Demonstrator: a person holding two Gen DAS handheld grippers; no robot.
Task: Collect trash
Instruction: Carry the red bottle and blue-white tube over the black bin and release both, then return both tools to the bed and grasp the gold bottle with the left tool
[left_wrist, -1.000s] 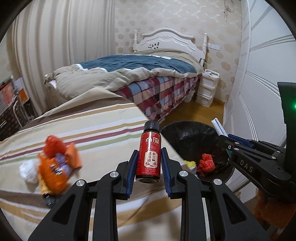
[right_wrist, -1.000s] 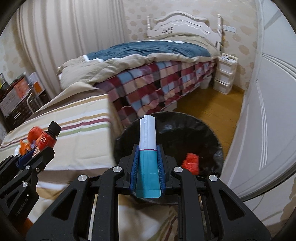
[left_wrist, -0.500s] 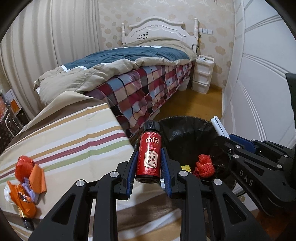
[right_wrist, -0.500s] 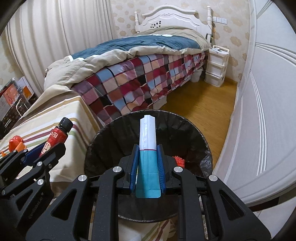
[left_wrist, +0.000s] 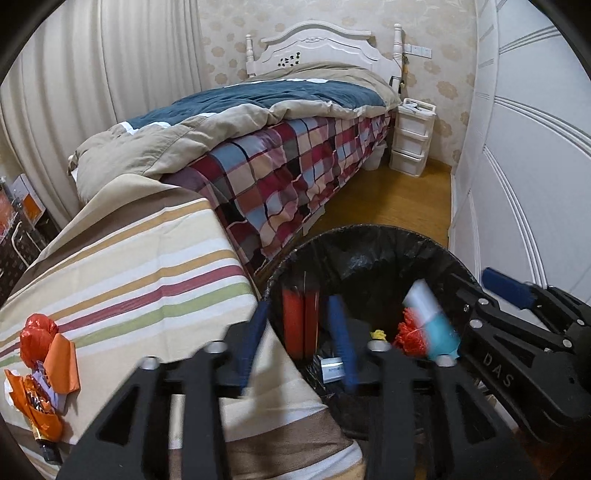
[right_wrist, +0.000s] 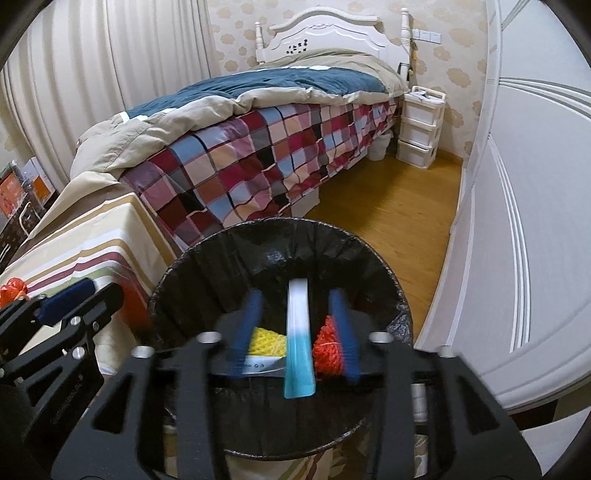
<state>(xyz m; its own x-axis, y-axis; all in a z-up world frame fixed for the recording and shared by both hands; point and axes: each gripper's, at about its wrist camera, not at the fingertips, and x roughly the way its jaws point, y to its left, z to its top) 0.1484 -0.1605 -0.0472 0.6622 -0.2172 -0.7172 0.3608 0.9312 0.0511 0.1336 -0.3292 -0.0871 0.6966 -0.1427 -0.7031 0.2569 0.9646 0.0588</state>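
Both grippers hang over the black-lined trash bin. My left gripper is open; the red bottle is blurred between its spread jaws, dropping free. My right gripper is open too; the white and teal tube falls between its jaws and also shows in the left wrist view. Red and yellow crumpled trash lie in the bin.
A striped tablecloth table stands left of the bin, with orange and red wrappers on it. A bed with a plaid cover is behind. A white wardrobe is on the right, and a white drawer unit by the wall.
Both grippers moved over the bin and opened. The red bottle and the teal tube left the jaws and are falling into the bin.
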